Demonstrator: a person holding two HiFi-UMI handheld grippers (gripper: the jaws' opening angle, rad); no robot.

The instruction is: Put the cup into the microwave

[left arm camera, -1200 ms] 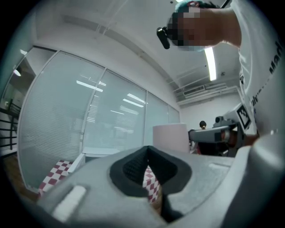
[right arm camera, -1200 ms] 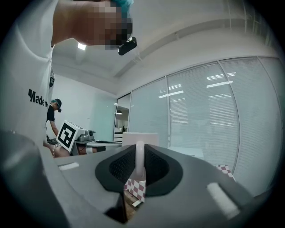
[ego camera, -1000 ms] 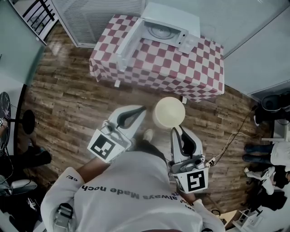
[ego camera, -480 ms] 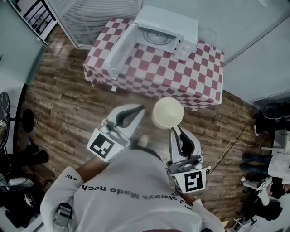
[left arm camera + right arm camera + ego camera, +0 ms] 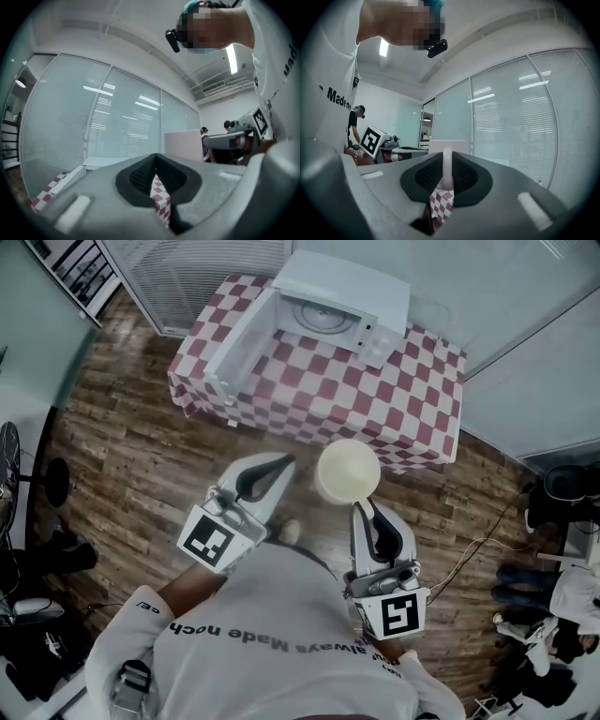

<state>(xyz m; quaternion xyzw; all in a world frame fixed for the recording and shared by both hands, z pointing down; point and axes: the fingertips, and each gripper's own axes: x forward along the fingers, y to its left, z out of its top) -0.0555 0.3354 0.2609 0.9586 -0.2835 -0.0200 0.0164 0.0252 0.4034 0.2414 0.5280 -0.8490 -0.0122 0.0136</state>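
Head view is showing the right gripper [image 5: 364, 509] pinching the handle of a round cream cup [image 5: 348, 471] at frame centre. The left gripper [image 5: 281, 463], jaws pressed together on nothing, is hanging just beside it. At upper centre, a white microwave [image 5: 342, 296] is sitting open-doored on a red-and-white checked table [image 5: 375, 404].

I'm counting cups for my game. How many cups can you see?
1. The cup hangs by its handle in the jaws of the right gripper, over the wooden floor before the checkered table. None shows inside the open microwave.
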